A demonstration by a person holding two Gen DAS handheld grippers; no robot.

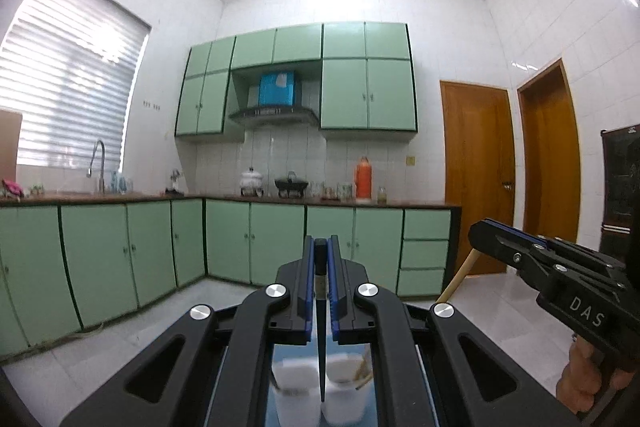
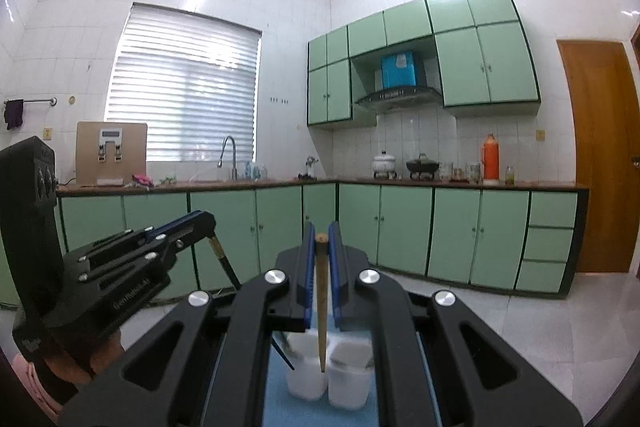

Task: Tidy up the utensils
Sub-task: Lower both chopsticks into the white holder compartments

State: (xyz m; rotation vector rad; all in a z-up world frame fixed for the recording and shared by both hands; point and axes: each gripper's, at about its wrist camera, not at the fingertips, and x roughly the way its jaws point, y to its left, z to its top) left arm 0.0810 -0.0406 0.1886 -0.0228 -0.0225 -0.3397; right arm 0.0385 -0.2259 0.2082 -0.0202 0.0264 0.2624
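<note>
Two white plastic cups (image 2: pixel 328 379) stand below; left gripper (image 1: pixel 321 259) clamps a black chopstick (image 1: pixel 321 339), right gripper (image 2: pixel 321 247) a wooden chopstick (image 2: pixel 321 307), both level.

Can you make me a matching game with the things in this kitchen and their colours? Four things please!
Things:
1. thermos flask
2. cupboard doors
3. box above the stove hood
4. utensil pots

Colours:
a. white
b. orange
c. blue
d. light green

Pairs: 1-b, 2-d, 3-c, 4-a
</note>
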